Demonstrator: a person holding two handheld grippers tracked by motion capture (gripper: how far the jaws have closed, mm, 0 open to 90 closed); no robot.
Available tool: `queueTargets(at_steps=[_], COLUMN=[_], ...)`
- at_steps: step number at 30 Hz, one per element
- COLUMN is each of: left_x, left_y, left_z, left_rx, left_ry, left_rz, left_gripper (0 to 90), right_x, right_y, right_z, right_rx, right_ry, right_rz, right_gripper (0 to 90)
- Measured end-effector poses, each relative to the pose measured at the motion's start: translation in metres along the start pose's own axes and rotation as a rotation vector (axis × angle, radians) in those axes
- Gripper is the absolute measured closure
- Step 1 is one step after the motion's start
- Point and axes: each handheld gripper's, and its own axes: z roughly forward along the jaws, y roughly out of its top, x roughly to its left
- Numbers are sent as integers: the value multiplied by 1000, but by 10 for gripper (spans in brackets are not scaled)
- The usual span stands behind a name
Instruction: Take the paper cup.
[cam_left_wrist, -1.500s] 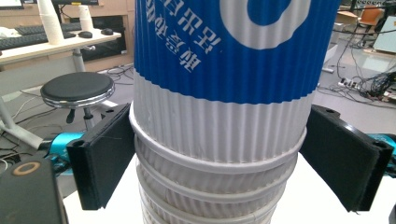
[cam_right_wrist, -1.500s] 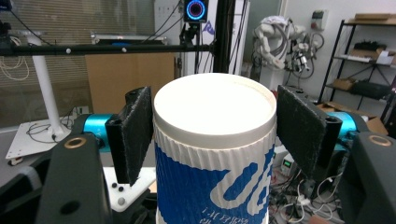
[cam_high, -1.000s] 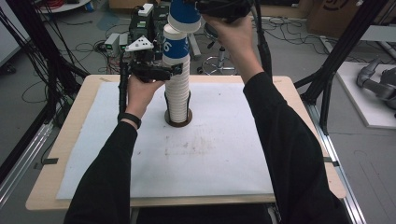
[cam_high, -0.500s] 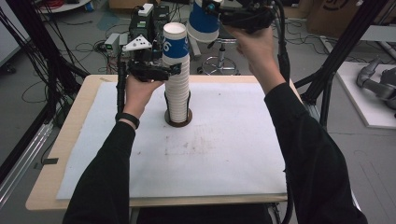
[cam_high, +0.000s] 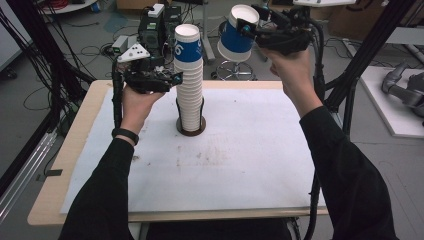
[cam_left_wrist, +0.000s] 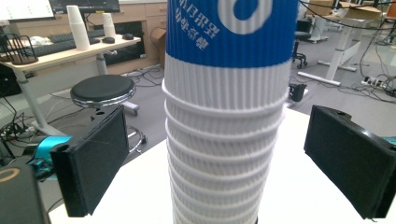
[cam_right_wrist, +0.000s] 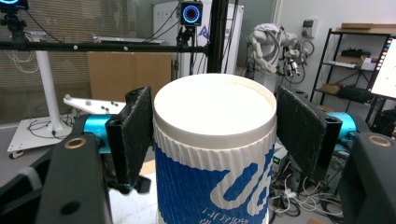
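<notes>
While clamped upside down in the right gripper (cam_high: 248, 25) at upper right, blue-and-white ribbed paper cup (cam_high: 236, 36) looks light, crushable: best gripped gently by ribbed wall. Left gripper (cam_high: 170, 80) just opening, jaws wide and empty around tall white cup stack (cam_high: 189, 87).

The right gripper (cam_high: 248, 26) has carried the single blue-and-white cup (cam_high: 237, 35), clamped upside down between its jaws, from directly above the cup stack (cam_high: 189, 80) out to the stack's right and slightly lower. The left gripper (cam_high: 172, 79) beside the stack has just been opening; its jaws now stand clear of the stack's ribbed sides.
</notes>
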Motion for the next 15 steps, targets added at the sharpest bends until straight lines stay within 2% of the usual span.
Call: queueTargets(at_steps=[15], left_x=[-26], left_y=[-20], left_z=[-29], left_rx=[-22], left_ry=[-31], left_rz=[29], left_gripper=[65], right_x=[5], right_y=[-42], right_z=[-31], right_rx=[44], right_ry=[14], right_rz=[2], right_gripper=[304])
